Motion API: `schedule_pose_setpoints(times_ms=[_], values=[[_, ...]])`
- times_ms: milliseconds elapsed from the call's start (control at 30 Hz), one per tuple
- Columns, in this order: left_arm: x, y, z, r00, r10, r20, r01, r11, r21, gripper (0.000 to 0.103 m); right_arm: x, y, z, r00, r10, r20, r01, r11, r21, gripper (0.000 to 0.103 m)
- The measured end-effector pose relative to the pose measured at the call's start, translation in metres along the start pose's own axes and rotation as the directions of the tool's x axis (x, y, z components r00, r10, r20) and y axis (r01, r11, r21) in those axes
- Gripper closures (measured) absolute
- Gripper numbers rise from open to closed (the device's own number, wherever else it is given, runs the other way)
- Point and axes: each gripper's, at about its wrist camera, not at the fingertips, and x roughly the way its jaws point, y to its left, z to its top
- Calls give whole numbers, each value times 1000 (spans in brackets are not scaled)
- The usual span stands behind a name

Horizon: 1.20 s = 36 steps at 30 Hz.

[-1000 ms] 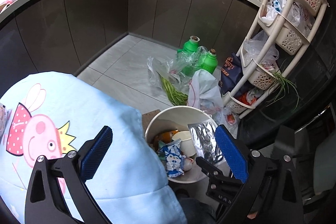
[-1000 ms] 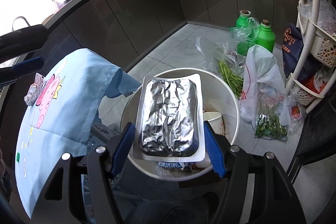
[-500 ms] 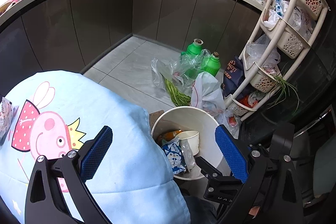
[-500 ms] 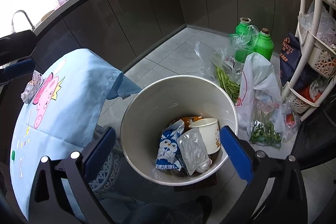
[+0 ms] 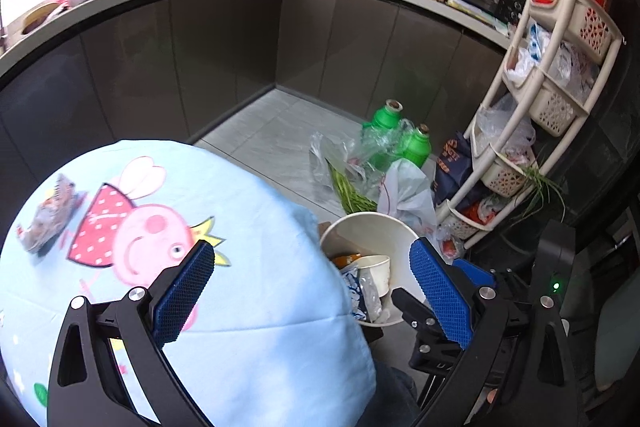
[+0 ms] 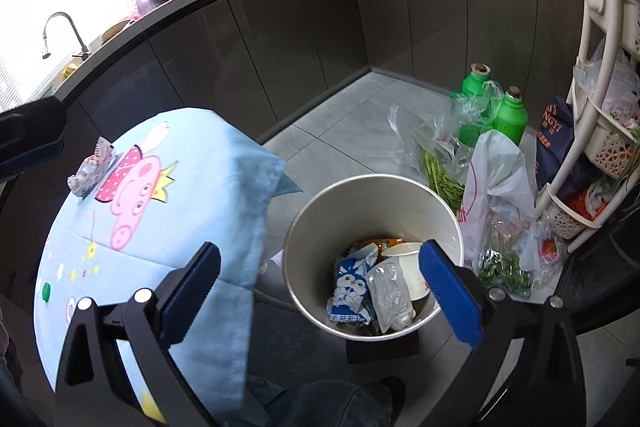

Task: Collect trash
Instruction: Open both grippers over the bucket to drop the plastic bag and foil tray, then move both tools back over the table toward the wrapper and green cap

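Trash bin (image 6: 372,211) holds a foil pack (image 6: 390,293); beside it, on the bench (image 6: 200,187), we keep both the left gripper (image 5: 316,291) and right gripper (image 6: 324,291) apart, empty.

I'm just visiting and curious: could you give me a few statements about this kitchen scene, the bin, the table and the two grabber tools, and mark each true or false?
1. The right gripper holds a foil pack. False: its jaws are open and empty; the silver foil pack lies in the white bin.
2. A crumpled wrapper lies on the blue tablecloth. True.
3. The bin holds a paper cup. True.
4. The left gripper is shut on the tablecloth. False: its jaws are open, holding nothing.
5. Two green bottles stand on the counter. False: they stand on the floor.
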Motion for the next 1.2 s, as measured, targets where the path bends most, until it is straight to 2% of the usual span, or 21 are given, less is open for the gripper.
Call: schedule_pose_setpoints(times_ms=[233, 567, 833, 1033, 1133, 1200], values=[[-45, 27, -17, 995, 92, 23, -91, 995, -43, 9, -29, 46, 7, 1000, 16, 17, -15, 996, -89, 4], [-102, 99, -65, 982, 185, 28, -176, 965, -194, 9, -48, 118, 11, 997, 78, 15, -72, 970, -232, 4], [-135, 168, -124, 954, 299, -31, -296, 915, -275, 9, -39, 174, 4, 992, 122, -25, -123, 941, -314, 4], [-155, 227, -174, 930, 359, -79, -360, 848, -389, 9, -22, 216, -6, 985, 153, -82, -173, 911, -375, 3], [-155, 247, -188, 914, 396, -89, -396, 823, -406, 14, -14, 235, -11, 981, 164, -104, -192, 894, -404, 3], [-152, 261, -194, 917, 387, -93, -388, 820, -421, 22, -9, 244, -12, 979, 168, -116, -202, 888, -414, 3]])
